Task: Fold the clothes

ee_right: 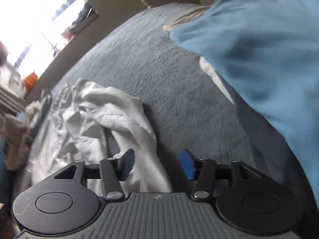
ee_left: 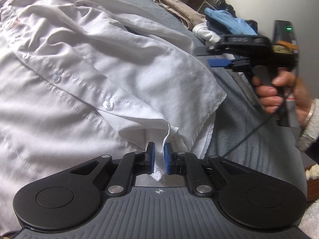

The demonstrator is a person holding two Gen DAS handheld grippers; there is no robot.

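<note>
While the left gripper's [ee_left: 159, 159] jaws pinch the white buttoned cotton shirt's [ee_left: 83, 75] near hem on the grey bed [ee_left: 249, 139], the right gripper's [ee_right: 157, 164] jaws hang spread over its right edge.

Left tool [ee_left: 159, 159] pinched closed; right tool [ee_right: 157, 163] parted, hand-held [ee_left: 283, 93].
</note>
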